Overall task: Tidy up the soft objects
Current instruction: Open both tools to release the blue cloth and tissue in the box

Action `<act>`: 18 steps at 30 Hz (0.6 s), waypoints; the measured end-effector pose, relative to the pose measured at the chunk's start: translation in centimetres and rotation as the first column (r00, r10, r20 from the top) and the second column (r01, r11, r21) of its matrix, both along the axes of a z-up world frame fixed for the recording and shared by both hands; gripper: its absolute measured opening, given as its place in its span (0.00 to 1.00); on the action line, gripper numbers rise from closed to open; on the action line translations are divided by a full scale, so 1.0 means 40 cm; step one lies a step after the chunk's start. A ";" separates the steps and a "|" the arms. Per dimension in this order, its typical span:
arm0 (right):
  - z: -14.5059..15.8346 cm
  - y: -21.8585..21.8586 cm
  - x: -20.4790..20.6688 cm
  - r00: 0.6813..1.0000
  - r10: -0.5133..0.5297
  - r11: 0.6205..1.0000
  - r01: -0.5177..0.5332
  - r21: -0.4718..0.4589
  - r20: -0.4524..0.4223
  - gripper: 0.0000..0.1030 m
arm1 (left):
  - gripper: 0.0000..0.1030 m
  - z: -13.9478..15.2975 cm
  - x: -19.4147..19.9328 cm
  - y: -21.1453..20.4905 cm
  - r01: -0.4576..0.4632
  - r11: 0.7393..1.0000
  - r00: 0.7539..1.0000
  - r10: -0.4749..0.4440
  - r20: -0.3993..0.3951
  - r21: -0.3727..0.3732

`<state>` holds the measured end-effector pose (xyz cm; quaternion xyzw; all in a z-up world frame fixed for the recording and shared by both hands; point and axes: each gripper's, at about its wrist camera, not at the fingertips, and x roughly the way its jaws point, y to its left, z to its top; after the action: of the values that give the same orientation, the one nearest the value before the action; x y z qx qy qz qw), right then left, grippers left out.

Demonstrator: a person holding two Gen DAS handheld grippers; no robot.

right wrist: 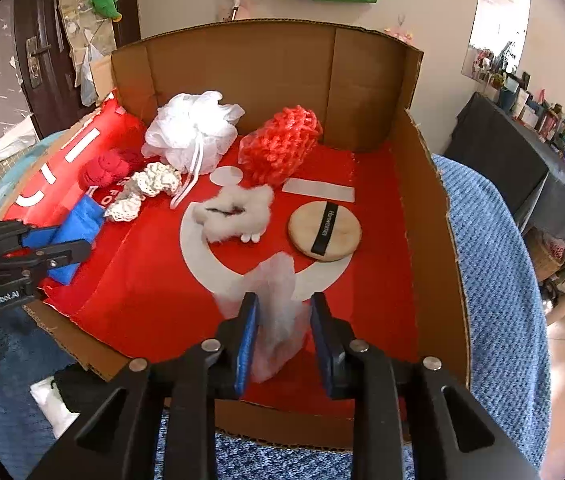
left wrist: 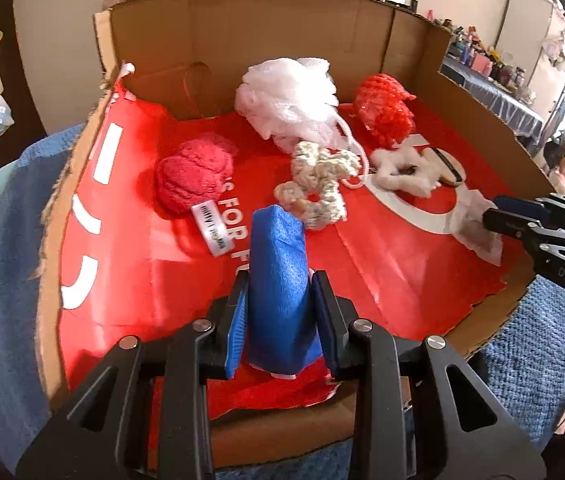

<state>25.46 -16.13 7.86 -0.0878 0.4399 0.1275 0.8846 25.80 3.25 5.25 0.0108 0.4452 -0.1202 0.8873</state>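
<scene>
Left wrist view shows the left gripper (left wrist: 278, 312) pinching a blue cloth (left wrist: 280, 280) over the cardboard box (left wrist: 242, 40); the right gripper (right wrist: 284, 336), jaws slightly parted, straddles a white tissue (right wrist: 278, 304); release gently, low over the liner.

The cardboard box (right wrist: 266, 80) is matt brown corrugated board with torn, fuzzy edges. Its red liner sheet (right wrist: 154, 292) looks glossy and creased. The white bath pouf (right wrist: 190, 128) is filmy mesh, the red yarn ball (left wrist: 190, 176) fuzzy, the blue cloth (left wrist: 278, 280) faintly shiny, the powder puff (right wrist: 324, 230) velvety with a satin band.
</scene>
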 end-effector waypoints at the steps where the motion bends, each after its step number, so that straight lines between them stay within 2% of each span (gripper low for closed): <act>1: 0.000 0.001 0.000 1.000 -0.001 1.000 0.001 -0.005 0.002 0.28 | 0.28 0.001 -0.001 0.002 -0.005 1.000 1.000 0.005 0.000 0.006; 5: 0.000 0.002 -0.001 1.000 -0.002 1.000 0.002 -0.013 0.004 0.29 | 0.28 0.000 -0.004 0.003 -0.006 1.000 1.000 0.006 0.004 0.023; 10: -0.001 0.006 -0.003 1.000 0.001 1.000 0.000 -0.023 0.008 0.36 | 0.29 -0.003 -0.001 0.000 -0.009 0.999 1.000 0.009 0.004 0.035; 11: 0.000 0.007 -0.003 1.000 0.001 1.000 -0.001 -0.022 0.008 0.37 | 0.32 -0.004 -0.002 -0.001 -0.009 0.999 1.000 0.008 0.005 0.035; 12: -0.001 0.008 -0.003 1.000 0.003 1.000 -0.003 -0.023 0.008 0.37 | 0.43 -0.004 -0.002 -0.002 -0.006 0.999 1.000 0.006 0.007 0.033; 13: -0.001 0.009 -0.003 1.000 0.003 1.000 -0.003 -0.025 0.008 0.37 | 0.49 -0.004 -0.001 -0.001 -0.005 0.999 1.000 0.005 0.007 0.032; 14: -0.002 0.010 -0.003 1.000 0.003 1.000 -0.003 -0.027 0.009 0.38 | 0.52 -0.005 -0.001 -0.002 -0.004 1.000 1.000 0.004 0.007 0.029; 18: 0.000 0.010 -0.004 1.000 0.006 1.000 -0.005 -0.029 0.012 0.43 | 0.52 0.001 -0.004 -0.005 -0.002 1.000 1.000 0.001 0.031 0.029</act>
<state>25.29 -15.71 7.86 -0.1028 0.4360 0.1229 0.8855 25.65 3.03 5.30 0.0251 0.4333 -0.1128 0.8938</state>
